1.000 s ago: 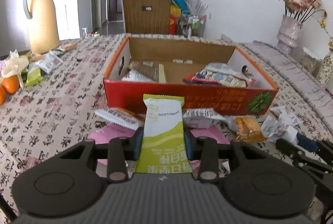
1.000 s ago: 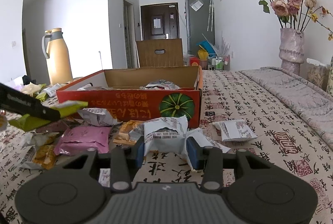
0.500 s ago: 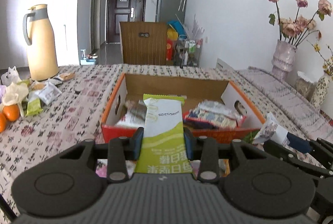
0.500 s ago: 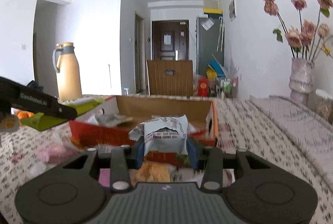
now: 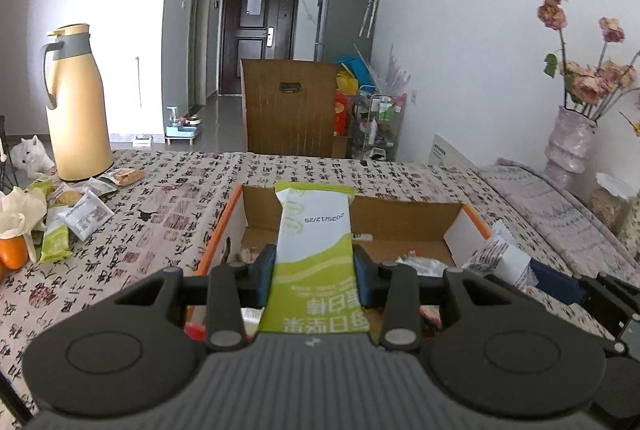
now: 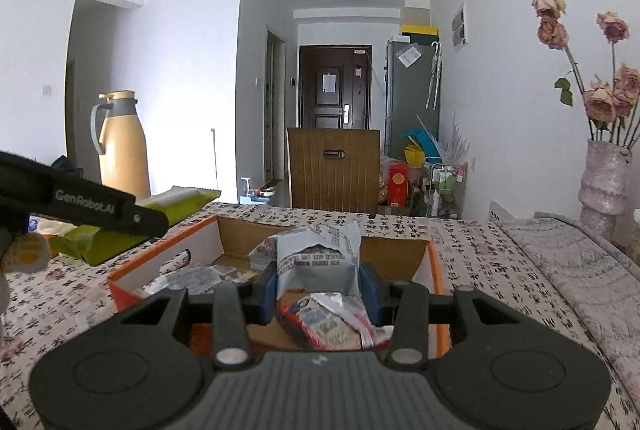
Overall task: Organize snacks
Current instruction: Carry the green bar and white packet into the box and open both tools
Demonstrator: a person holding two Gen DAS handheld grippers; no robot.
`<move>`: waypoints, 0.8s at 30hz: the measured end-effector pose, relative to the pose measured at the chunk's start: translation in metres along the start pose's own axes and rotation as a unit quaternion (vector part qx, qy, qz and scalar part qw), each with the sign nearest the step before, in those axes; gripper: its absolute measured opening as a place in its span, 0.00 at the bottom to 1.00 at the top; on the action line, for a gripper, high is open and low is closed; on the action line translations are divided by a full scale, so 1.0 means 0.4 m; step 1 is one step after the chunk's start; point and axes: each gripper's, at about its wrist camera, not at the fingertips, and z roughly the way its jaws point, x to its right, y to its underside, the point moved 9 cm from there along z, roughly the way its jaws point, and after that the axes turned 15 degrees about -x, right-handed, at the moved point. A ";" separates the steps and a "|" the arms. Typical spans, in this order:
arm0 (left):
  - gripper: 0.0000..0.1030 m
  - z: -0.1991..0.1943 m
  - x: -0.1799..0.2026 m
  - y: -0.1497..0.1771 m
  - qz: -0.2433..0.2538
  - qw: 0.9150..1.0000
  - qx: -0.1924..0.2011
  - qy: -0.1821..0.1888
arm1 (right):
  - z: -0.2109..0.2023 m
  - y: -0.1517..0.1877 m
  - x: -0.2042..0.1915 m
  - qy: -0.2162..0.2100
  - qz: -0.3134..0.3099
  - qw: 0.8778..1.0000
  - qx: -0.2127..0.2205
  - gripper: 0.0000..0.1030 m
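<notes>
My left gripper [image 5: 314, 272] is shut on a green and white snack packet [image 5: 316, 242], held above the near edge of the open orange cardboard box [image 5: 224, 226]. My right gripper [image 6: 320, 284] is shut on a grey and white snack packet [image 6: 318, 262], also over the box [image 6: 436, 278]. Inside the box lie several packets, one red and blue [image 6: 320, 326]. In the right wrist view the left gripper [image 6: 152, 220] reaches in from the left with the green packet [image 6: 180, 202]. In the left wrist view the right gripper [image 5: 532, 274] shows at the right with its grey packet [image 5: 496, 258].
A patterned cloth covers the table [image 5: 160, 198]. A tan thermos jug [image 5: 74, 106] stands at the far left, with loose snack packets [image 5: 80, 210] and oranges [image 5: 12, 254] near it. A vase of dried roses [image 5: 568, 146] stands at the right, a wooden chair back [image 5: 288, 110] behind the table.
Both grippers rose and moved forward with their packets, from low over the loose snacks in front of the box to above the box's opening. Both grips stayed the same.
</notes>
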 end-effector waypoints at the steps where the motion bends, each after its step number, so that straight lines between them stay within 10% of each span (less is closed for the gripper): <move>1: 0.38 0.010 -0.001 -0.008 -0.002 1.000 0.000 -0.003 | 0.012 -0.004 -0.002 0.001 -0.001 1.000 -0.002 0.40; 21: 0.40 0.191 -0.037 0.001 -0.024 0.999 -0.039 -0.024 | 0.199 0.012 0.026 0.003 0.028 0.998 -0.051 0.41; 24: 0.52 0.181 -0.043 0.002 -0.030 0.999 -0.034 -0.018 | 0.200 0.016 0.029 -0.003 0.036 0.998 -0.055 0.52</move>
